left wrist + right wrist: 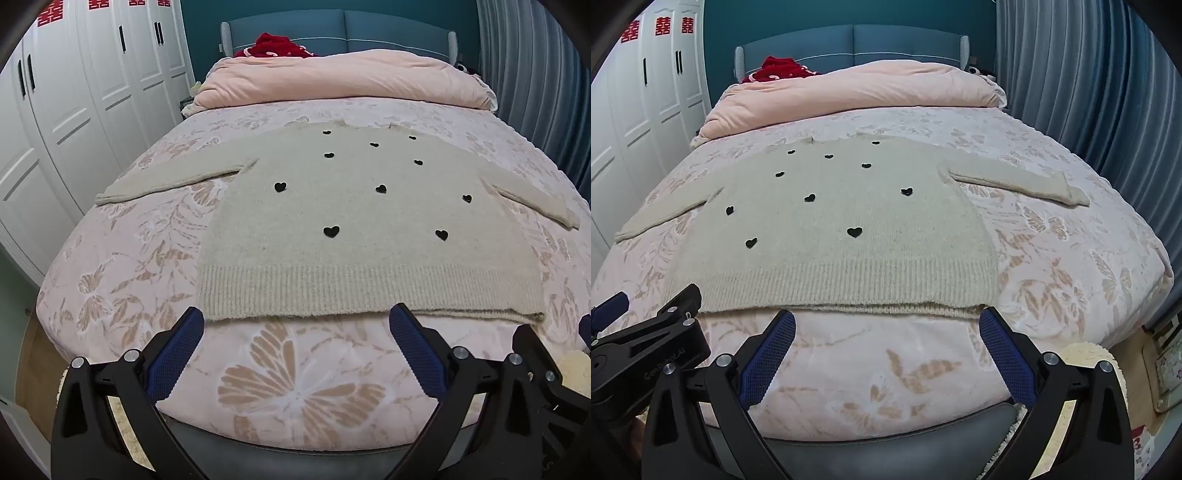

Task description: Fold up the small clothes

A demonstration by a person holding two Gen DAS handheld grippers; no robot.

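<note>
Our left gripper (295, 321) and right gripper (886, 325), both spread wide and empty, hover just short of the sweater's (351, 206) hem, which runs crosswise ahead.

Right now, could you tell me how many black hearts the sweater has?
10 hearts on the sweater: five toward the far end, three across the middle, two above the ribbed hem. None seems hidden.

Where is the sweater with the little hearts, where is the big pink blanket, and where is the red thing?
sweater (332, 258): left wrist view, on its knit body below the hearts.
pink blanket (332, 79): left wrist view, on its folded top.
red thing (779, 70): right wrist view, on the red fabric by the headboard.
</note>
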